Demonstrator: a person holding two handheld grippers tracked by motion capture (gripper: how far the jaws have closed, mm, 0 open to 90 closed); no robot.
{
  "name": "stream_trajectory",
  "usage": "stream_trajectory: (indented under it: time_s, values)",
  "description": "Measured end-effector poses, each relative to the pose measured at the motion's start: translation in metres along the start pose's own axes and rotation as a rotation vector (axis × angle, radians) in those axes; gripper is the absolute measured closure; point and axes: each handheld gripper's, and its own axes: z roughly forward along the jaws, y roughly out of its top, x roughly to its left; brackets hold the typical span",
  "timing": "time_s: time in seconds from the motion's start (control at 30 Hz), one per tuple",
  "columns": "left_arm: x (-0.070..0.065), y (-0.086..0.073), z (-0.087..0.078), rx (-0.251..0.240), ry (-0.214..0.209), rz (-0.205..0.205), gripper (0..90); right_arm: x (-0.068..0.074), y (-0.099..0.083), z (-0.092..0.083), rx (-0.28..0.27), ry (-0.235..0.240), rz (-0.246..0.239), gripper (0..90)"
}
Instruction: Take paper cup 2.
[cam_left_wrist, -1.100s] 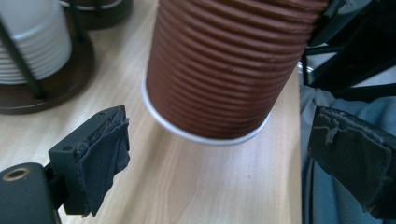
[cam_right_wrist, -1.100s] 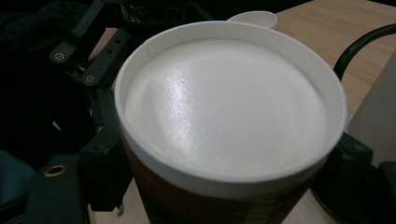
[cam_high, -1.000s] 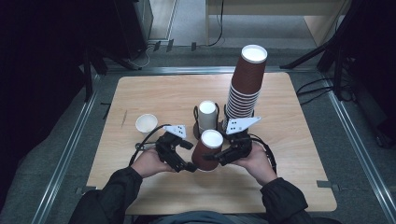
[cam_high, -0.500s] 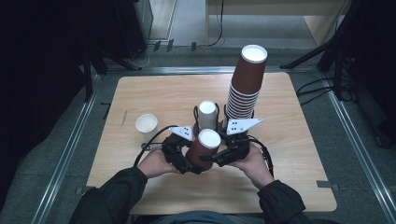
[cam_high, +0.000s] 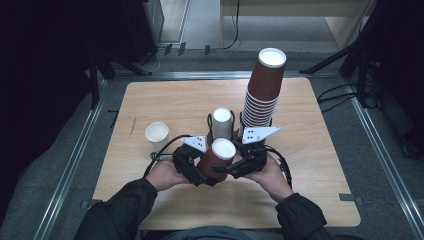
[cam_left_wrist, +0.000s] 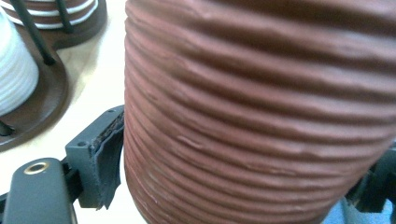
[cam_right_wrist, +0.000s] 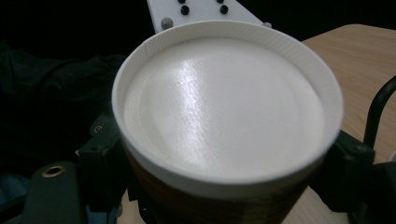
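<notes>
You have both grippers on one brown ribbed paper cup (cam_high: 216, 158), turned upside down with its white base up, held near the front middle of the light wooden table (cam_high: 165, 100). From the high view, your left gripper (cam_high: 196, 169) comes in at the cup's left and your right gripper (cam_high: 239, 166) at its right, and the cup leans a little between them.

The left gripper view gives what the high view cannot: the cup's ribbed wall (cam_left_wrist: 261, 112) up close, with the left pad (cam_left_wrist: 106, 161) lying against it. Those jaws have just been closing with the cup between them, and they now clamp it. This view also catches the brown base of the cup rack (cam_left_wrist: 35, 109) at the upper left.

The right gripper view looks down on the white base (cam_right_wrist: 224, 105), with the right jaws pressed to the cup's sides, so that pair is clamped on it too.

Only from above do you see the tall stack of brown cups (cam_high: 264, 90), the shorter stack in the rack (cam_high: 222, 122), and a small white cup (cam_high: 157, 133) well off to the left.
</notes>
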Motion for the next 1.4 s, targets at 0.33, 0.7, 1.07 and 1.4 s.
stream_trajectory:
  time_s: [0.33, 0.7, 1.07, 1.4]
  values:
    - [0.002, -0.002, -0.011, 0.021, 0.007, -0.003, 12.3, 0.003, 0.002, -0.01, 0.095, -0.049, -0.032, 13.7]
    - [0.004, -0.007, -0.025, 0.079, 0.044, -0.017, 12.3, 0.005, -0.005, -0.02, 0.251, -0.117, -0.055, 14.2]
    - [0.004, -0.009, -0.027, 0.207, 0.139, 0.004, 12.3, 0.006, -0.017, -0.014, 0.365, -0.126, -0.08, 14.5]
    - [0.007, -0.008, -0.019, 0.292, 0.171, 0.034, 12.2, 0.0, -0.02, -0.011, 0.383, -0.127, -0.087, 15.2]
